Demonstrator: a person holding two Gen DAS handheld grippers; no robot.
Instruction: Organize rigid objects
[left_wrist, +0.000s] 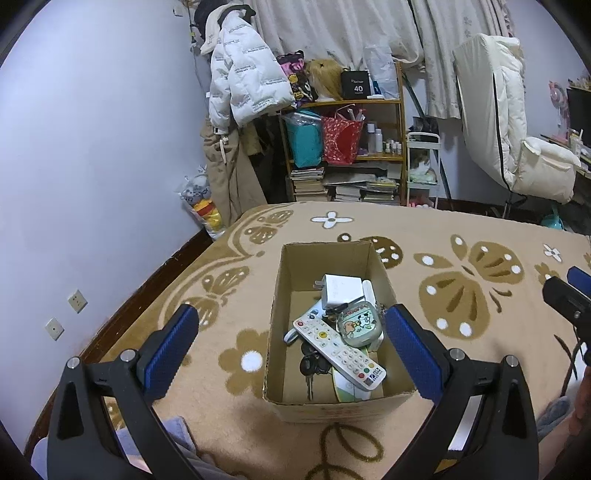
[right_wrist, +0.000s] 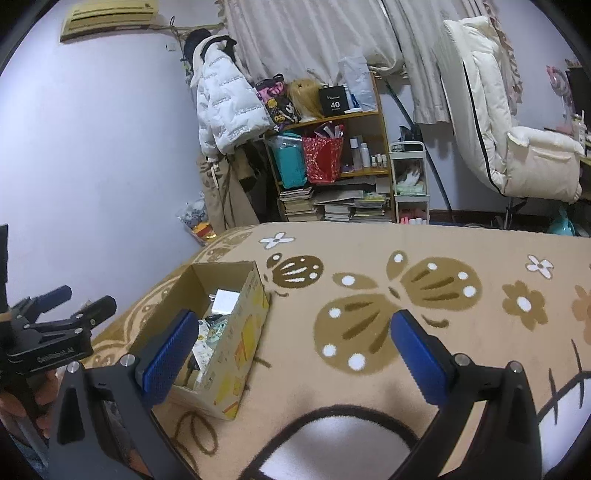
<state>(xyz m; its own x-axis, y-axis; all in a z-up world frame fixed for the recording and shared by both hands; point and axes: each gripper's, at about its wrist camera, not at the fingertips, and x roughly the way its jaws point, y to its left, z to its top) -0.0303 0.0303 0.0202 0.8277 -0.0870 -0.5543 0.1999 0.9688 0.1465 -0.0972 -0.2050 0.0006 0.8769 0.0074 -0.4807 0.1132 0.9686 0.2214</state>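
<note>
An open cardboard box (left_wrist: 334, 404) sits on a bed under a tan blanket (left_wrist: 480, 229) patterned with butterflies and flowers. Inside it, a white remote (left_wrist: 338, 347) lies slantwise over a bunch of keys (left_wrist: 312, 363); a cartoon-printed case (left_wrist: 356, 326) lies just beside the remote, and a white charger (left_wrist: 340, 291) lies toward the far wall. A card (left_wrist: 345, 387) shows under the remote's near end.

Past the foot of the bed stand a cluttered shelf (left_wrist: 399, 110) with stacked books (left_wrist: 347, 184), a white jacket (left_wrist: 243, 85) hanging to its left, curtains (left_wrist: 332, 29) behind, and a cream chair (left_wrist: 517, 147) at right.

The left gripper (left_wrist: 291, 350) hovers above the box with its blue pads (left_wrist: 413, 349) spread wide, framing the box's width, holding and touching nothing. The right gripper (right_wrist: 291, 354) is likewise wide open and empty over bare blanket, the box just off its left pad. Nothing lies between either gripper and the box
</note>
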